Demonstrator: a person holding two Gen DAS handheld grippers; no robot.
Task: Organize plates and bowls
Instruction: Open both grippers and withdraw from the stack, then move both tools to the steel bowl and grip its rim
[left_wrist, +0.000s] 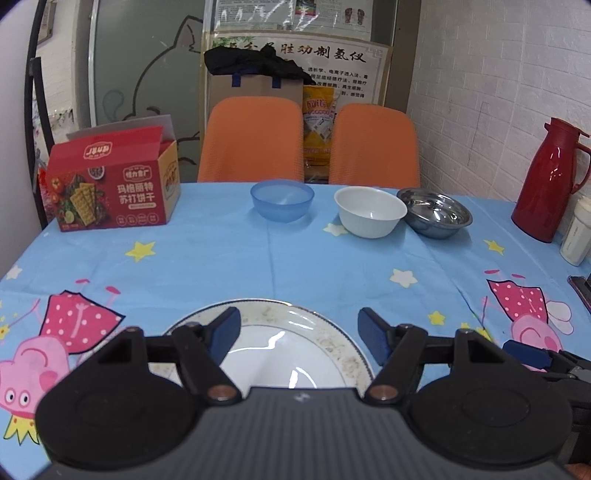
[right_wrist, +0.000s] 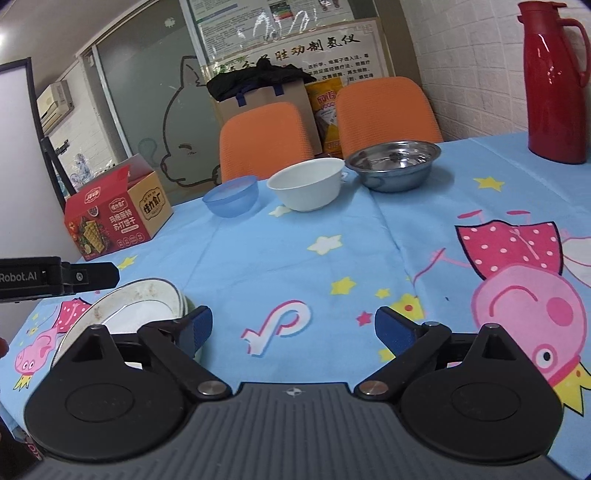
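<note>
Blue cartoon-print cloth covers the tabletop (left_wrist: 221, 258); white brick wall to the right, frosted glass and posters behind.

- Plates (left_wrist: 295, 332): stacked at the near edge, patterned rim, lying flat on the cloth. The right wrist view shows several rims in the stack (right_wrist: 147, 299).
- Blue bowl (left_wrist: 282, 201), white bowl (left_wrist: 370, 211), steel bowl (left_wrist: 436, 212): in a row at the far side, all upright; white and steel just beside each other, blue apart to the left.
- Left gripper (left_wrist: 299, 332): above the plate stack, fingers (left_wrist: 225, 330) spread apart and holding nothing.
- Right gripper (right_wrist: 293, 330): over bare cloth right of the stack, fingers (right_wrist: 395, 332) wide apart, holding nothing.
- Red cracker box (left_wrist: 110, 184): far left, flaps up.
- Red thermos jug (left_wrist: 550, 181): far right.
- Two orange chairs (left_wrist: 251, 140) behind the far edge.
</note>
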